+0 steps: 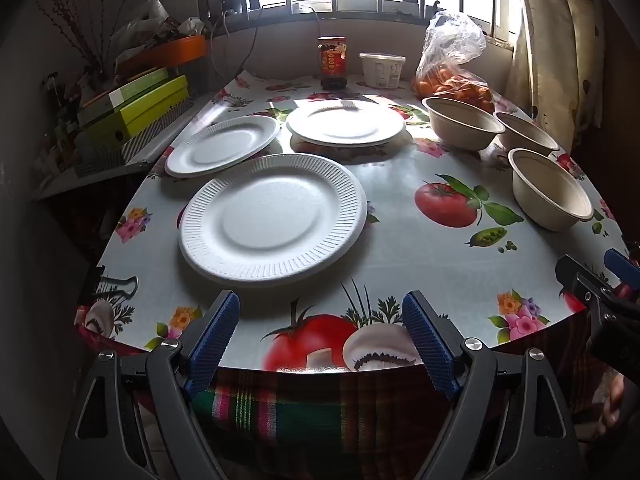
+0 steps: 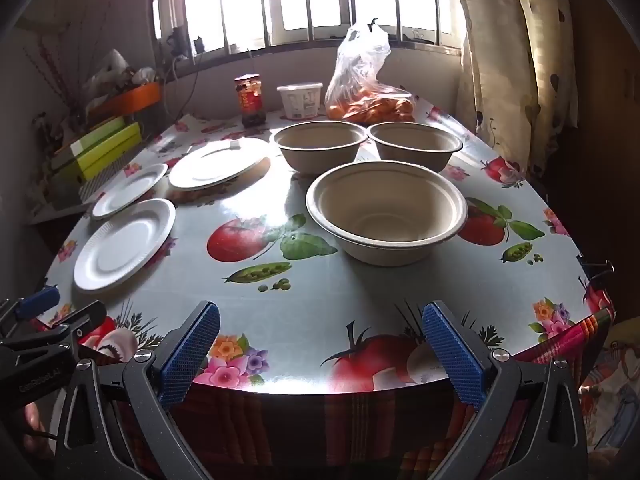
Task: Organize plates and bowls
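On the table (image 1: 400,256) with its fruit-and-flower printed cloth, I see three white plates and three beige bowls, all lying apart and none stacked. Nearest to my left gripper (image 1: 320,320) lies the ribbed plate (image 1: 272,216); behind it to the left is a second plate (image 1: 222,145), and further back a third plate (image 1: 346,122) in the sunlight. The bowls stand on the right side: the near bowl (image 2: 386,212) is in front of my right gripper (image 2: 320,330), and behind it stand the back left bowl (image 2: 318,144) and the back right bowl (image 2: 414,145), just beside each other. Both my grippers hover over the near edge of the table with the blue pads spread wide, and nothing is between them. At the far end, under the window, stand a red jar (image 1: 332,62), a white tub (image 1: 382,69) and a plastic bag of oranges (image 1: 452,80). Left of the table some green boxes (image 1: 136,108) are piled up.
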{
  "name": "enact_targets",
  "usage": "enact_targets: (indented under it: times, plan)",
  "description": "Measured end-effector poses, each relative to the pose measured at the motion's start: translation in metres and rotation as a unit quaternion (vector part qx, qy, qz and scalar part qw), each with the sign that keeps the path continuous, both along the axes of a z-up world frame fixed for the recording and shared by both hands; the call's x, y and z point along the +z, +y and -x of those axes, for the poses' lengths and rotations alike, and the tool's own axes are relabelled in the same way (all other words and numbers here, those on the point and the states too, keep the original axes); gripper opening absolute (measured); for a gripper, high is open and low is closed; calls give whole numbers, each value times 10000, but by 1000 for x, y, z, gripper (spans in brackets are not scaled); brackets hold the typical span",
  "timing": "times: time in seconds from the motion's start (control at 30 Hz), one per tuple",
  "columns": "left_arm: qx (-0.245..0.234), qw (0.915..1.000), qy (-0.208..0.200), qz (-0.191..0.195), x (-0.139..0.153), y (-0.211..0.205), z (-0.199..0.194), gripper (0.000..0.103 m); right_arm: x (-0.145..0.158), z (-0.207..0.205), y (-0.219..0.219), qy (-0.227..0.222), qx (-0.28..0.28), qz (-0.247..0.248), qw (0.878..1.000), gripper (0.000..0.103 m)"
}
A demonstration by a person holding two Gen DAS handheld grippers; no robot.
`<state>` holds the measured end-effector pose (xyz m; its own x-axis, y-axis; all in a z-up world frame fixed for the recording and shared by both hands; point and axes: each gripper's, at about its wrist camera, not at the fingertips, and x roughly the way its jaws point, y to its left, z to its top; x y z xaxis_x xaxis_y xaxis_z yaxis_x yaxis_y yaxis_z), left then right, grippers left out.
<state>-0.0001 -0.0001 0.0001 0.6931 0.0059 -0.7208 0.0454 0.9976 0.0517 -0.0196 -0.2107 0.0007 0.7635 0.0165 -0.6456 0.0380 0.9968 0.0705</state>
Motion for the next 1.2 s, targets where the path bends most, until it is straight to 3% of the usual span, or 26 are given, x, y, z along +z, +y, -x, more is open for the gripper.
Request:
enact_targets:
  times: [1.2]
  plan:
    - [-243, 9996, -85, 96, 19, -8, -25, 84, 14, -14, 7, -159, 21, 53, 9999, 103]
